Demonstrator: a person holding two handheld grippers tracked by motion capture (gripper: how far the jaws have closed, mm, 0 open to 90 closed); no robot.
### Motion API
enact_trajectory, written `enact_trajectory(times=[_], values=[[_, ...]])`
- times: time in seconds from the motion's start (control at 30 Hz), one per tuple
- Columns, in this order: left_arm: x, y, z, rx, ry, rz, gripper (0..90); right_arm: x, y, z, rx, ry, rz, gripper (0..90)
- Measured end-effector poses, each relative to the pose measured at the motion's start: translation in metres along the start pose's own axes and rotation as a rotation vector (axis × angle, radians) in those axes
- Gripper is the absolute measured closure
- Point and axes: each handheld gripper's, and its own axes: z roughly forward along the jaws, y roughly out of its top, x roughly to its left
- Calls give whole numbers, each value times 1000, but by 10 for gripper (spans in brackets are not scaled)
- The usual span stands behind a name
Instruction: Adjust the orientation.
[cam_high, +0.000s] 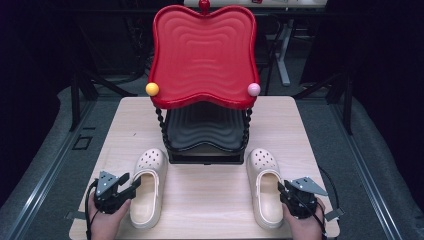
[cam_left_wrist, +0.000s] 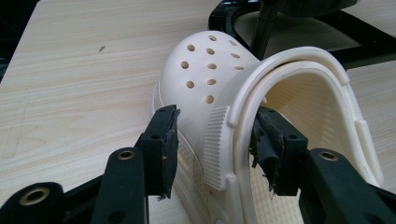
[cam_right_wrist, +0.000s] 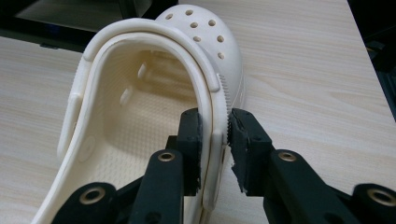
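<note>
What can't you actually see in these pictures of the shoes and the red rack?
- High view: the lower black tray, mostly covered by the red tray.
- Left gripper view: the left clog, heel cut off by the bottom edge.
- Right gripper view: the right clog, heel behind the right tool.

At twelve o'clock on the wooden table, a two-tier stand: red tray above black tray. Yellow ball at nine o'clock of its front edge, pink ball at three.

Light wooden table; two cream clogs; black-based stand
</note>
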Motion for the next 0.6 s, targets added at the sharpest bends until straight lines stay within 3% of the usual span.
enact_trajectory(times=[0.13, 0.33, 0.5, 0.6], values=[[-2, 1, 0, -7, 2, 9, 518, 0, 3, -3, -17, -3, -22, 712], [-3, 4, -4, -15, 4, 17, 524, 3, 22, -6, 22, -10, -106, 664], [-5, 5, -3, -13, 5, 26, 527, 0, 29, 0, 40, 1, -105, 647], [-6, 6, -2, -6, 12, 41, 528, 1, 23, 2, -6, 6, -80, 657]])
